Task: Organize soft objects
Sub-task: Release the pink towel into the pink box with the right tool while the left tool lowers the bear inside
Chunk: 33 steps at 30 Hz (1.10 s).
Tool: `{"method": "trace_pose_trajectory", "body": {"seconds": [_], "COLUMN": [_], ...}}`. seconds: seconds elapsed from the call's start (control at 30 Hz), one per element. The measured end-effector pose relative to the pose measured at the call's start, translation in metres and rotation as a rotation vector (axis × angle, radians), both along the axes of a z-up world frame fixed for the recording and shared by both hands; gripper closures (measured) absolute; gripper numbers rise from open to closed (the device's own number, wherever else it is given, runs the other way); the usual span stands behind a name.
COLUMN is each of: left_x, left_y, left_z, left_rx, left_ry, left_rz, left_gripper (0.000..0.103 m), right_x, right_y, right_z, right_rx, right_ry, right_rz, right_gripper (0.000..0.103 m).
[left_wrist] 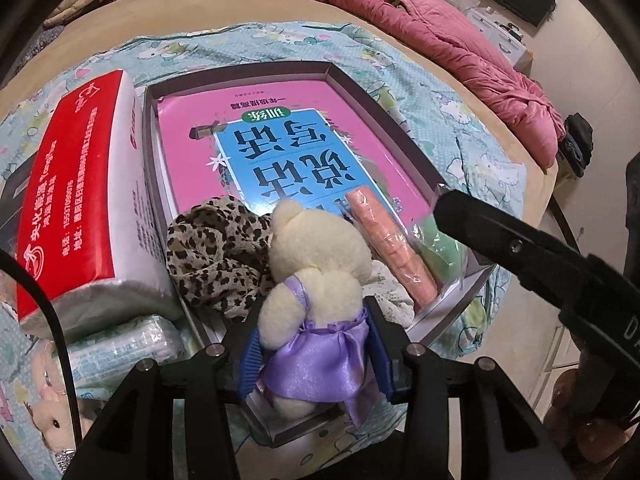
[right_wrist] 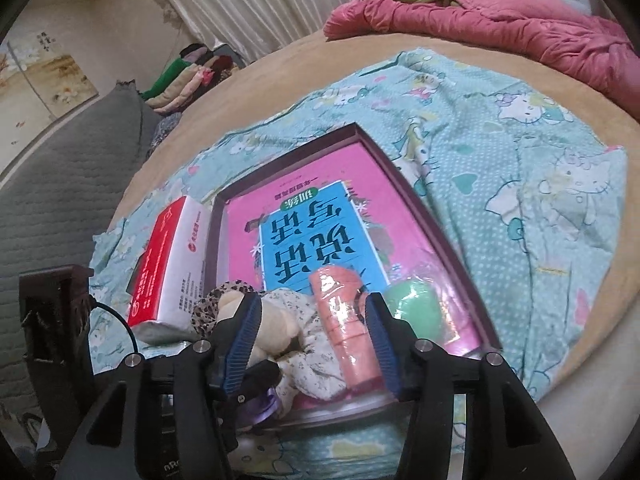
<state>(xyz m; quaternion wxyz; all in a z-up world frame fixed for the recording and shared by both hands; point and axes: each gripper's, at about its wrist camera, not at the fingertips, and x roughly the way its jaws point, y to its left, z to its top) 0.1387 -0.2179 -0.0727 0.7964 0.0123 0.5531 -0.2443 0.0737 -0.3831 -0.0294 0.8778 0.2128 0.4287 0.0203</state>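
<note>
Starting far left: got a tissue pack [left_wrist: 80, 184] parked outside the tray [left_wrist: 240, 70], touching its left wall, probably too bulky to go in with the rest. Inside, lying flat on the bottom, a book [left_wrist: 280, 128], acting as a floor for the soft stuff piled at the near end.

Next over, a leopard scarf [left_wrist: 216, 256] bunched in the near left corner. Then the bear [left_wrist: 316, 280], pinched round its purple dress by the left gripper [left_wrist: 313, 306]. Pads look pressed on both flanks (not totally sure how firm). Gripped at the waist presumably so the head stays free while it gets seated against the scarf. Standing more or less upright, back to the left camera, head up and toward the tray's far end, long axis roughly in line with the fingers.

Right of that, an orange roll [left_wrist: 390, 244] lying flat on the book, long axis running along the tray's right wall, with a green pack [left_wrist: 444, 248] just beside it. Hovering over the roll: the right gripper [right_wrist: 313, 300], jaws apart, squeezing nothing. Guessing the roll counts as placed.
</note>
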Motion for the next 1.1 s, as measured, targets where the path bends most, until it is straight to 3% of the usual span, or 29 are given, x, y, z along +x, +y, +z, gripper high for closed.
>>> {"method": "trace_pose_trajectory", "body": {"seconds": [0.27,0.37,1.1], "left_x": [-0.007,-0.009,-0.030], "left_y": [-0.003,-0.002,0.027], "left_z": [0.010,0.015,0.071], "left_rx": [0.047,0.044,0.048], "left_ry": [-0.048,-0.059,-0.190], "left_rz": [-0.009,-0.006,0.044], "left_gripper": [0.043,0.040,0.024], "right_x": [-0.011,-0.016,-0.037], "right_y": [-0.010,-0.012,-0.013], "right_z": [0.006,0.010,0.040], "right_rx": [-0.020,-0.028,-0.085], "right_ry": [-0.005,-0.009,-0.049], "right_rz": [-0.045,-0.062,-0.109], "right_gripper": [0.042,0.033,0.024]}}
